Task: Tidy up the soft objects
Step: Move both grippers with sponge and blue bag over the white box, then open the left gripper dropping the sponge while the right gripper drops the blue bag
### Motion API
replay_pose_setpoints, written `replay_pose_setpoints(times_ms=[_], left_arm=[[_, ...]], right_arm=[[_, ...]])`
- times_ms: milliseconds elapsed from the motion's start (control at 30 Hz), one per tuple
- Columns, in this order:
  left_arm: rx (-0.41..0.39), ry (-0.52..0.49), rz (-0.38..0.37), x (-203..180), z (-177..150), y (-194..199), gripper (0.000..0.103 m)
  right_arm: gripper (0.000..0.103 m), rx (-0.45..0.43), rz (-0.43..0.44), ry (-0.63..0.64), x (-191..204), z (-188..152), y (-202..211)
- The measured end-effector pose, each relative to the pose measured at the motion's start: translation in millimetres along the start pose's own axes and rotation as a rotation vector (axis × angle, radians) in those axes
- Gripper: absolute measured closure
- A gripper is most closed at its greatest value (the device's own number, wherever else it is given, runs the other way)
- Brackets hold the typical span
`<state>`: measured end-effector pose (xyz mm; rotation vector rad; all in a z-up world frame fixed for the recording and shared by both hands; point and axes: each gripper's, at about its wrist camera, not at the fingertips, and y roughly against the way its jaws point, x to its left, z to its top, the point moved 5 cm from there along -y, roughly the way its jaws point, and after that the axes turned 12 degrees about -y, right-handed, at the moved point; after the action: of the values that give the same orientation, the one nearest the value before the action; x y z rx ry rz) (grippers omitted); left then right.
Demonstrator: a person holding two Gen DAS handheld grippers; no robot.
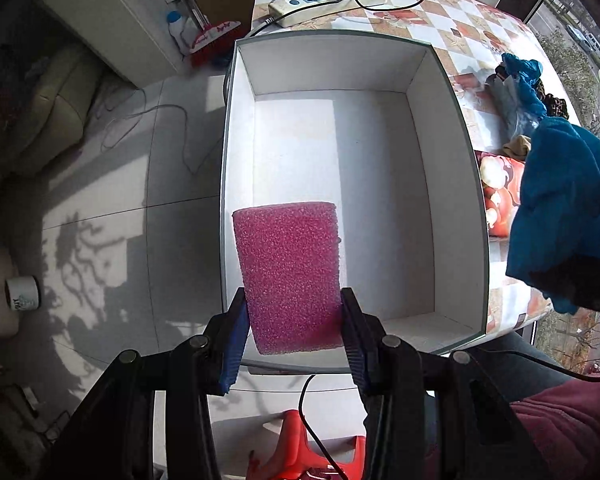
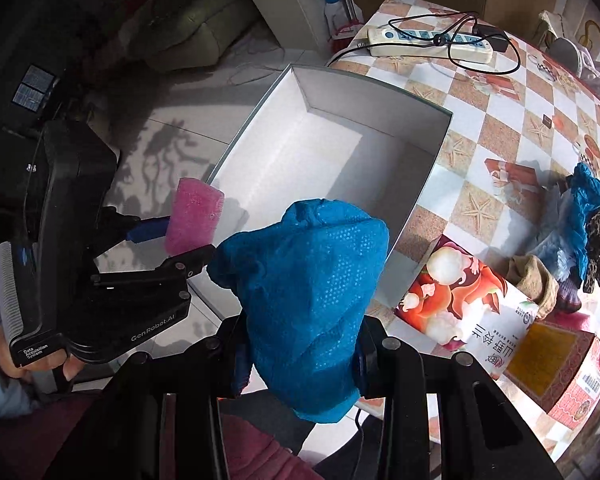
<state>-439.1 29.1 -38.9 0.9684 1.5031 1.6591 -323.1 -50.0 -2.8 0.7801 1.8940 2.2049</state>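
Left gripper (image 1: 294,312) is clamped on a pink sponge (image 1: 290,276), its blue pads pressing both long sides. The sponge is a coarse, open-pored block with rounded corners, bright magenta, hanging over the near left corner of the white box (image 1: 452,184). The box's floor shows bare, half in sunlight. Right gripper (image 2: 300,356) is clenched on a blue cloth (image 2: 312,300): soft, crumpled, dotted with a fine perforated texture, bunched up into a dome that hides the pads. It hangs over the box's near edge. On the checked table (image 2: 480,128), a heap of more fabrics (image 2: 580,232) lies right of the box, beside a printed carton (image 2: 464,300).
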Motion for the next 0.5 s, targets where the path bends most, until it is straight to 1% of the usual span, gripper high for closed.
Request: replay_pose_setpoints(times_ms=[233,433,467,500], left_arm=[[0.007,-0.004,-0.016,2.6,-1.1,-9.9,0.056],[0.002,-0.008,-0.04,-2.2,0.5,-13.9,0.055],[-0.005,-0.012,-0.041,-4.0,0.7,-14.1,0.055],[-0.009,-0.013,-0.044,-4.7,1.3,-13.9,0.053]], right_arm=[[0.064,0.038,-0.024,0.048,11.4,-0.4,-10.5],[0.063,0.069,-0.036,0.054,8.7,-1.6,-18.3],[0.063,0.074,-0.034,0.054,8.5,-1.4,-19.5],[0.061,0.078,-0.027,0.054,8.8,-1.1,-20.3]])
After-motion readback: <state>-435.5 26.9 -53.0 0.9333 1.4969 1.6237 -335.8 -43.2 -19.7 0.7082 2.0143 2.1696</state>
